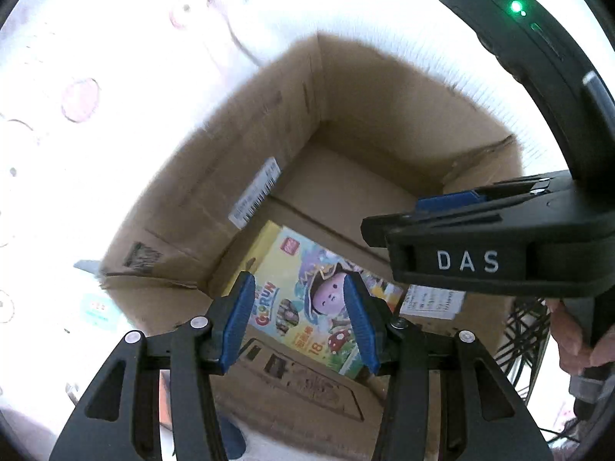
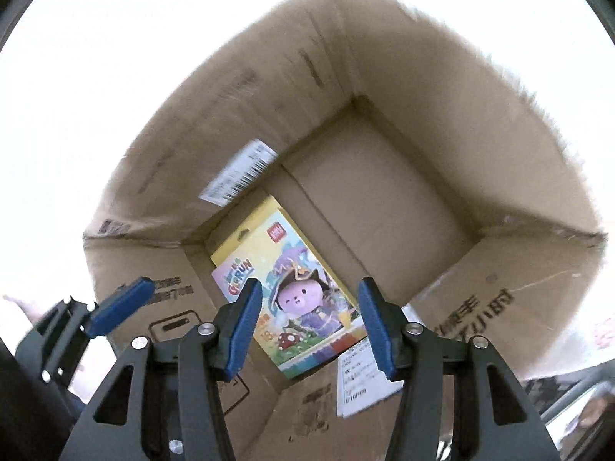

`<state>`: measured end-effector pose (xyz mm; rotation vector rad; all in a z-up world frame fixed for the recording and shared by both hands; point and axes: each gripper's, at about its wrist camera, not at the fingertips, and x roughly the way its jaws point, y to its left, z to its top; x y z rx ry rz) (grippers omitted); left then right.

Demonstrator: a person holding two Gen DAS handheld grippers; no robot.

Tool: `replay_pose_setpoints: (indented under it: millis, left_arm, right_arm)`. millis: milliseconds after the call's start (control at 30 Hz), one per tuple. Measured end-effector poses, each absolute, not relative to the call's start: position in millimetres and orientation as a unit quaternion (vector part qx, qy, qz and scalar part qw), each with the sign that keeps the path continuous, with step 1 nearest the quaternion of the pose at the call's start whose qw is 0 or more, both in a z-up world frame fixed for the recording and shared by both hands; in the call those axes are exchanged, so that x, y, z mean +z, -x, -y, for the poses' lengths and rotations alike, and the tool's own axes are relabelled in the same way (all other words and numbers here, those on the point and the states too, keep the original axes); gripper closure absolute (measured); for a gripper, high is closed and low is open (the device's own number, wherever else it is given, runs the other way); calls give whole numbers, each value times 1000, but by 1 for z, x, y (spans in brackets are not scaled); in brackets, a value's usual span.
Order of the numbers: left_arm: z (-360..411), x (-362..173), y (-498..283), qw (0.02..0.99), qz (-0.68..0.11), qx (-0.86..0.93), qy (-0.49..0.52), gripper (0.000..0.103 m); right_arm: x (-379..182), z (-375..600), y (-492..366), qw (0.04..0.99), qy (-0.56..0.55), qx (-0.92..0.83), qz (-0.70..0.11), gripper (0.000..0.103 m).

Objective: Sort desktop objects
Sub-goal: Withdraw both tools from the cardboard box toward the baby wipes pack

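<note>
We look down into an open cardboard box (image 2: 384, 88) through both claws. Our left claw (image 1: 300, 322) hangs above the near end of the box with its blue pads (image 1: 239, 319) spread apart and nothing between them. Our right claw (image 2: 313, 322) is likewise spread wide and empty, poised over the same end of the box.

The toy box (image 2: 284, 288), a yellow-edged pack with a pink cartoon figure in a pirate hat, lies flat on the box floor directly below and between the fingers of each claw, touching neither. It sits tucked into the near left corner, its long side along the left wall.

A white barcode label (image 2: 238, 174) is stuck on the inner left wall, just beyond the toy box. A second white label (image 2: 357, 380) is on the near wall, below our right claw's right finger.

In the left view, the right claw's black body marked DAS (image 1: 467, 261) crosses from the right, above the box's right side.
</note>
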<state>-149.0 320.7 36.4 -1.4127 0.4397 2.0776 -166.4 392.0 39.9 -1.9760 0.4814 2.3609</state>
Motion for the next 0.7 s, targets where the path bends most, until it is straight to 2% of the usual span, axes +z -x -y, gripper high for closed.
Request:
replay_pose_setpoints:
  millis: [100,133,267,400,500,700]
  left_arm:
    - [-300,50,139,291,-156,804,495,51]
    - [-293,51,137,291,-154,811,483,50]
    - [-248,73,124,283,-142,847,428,50]
    - [-202,82,122,262,-117,871,398,50]
    - [-168,83,122,241,-98,889,376,49]
    - [-102,91,115,221,-67,908,350,48]
  right_arm:
    - [75,-390,166,6,597,796,-101,53]
    - [57,-381,158,2,586,806,-85,53]
    - [104,-329,134,-34,542,839,-23,50]
    - [117,-285,126,-63,494,867,16,43]
    - [137,-258,118,-77,463,882,40,43]
    - [118,-209,116,-96,431,894,81,42]
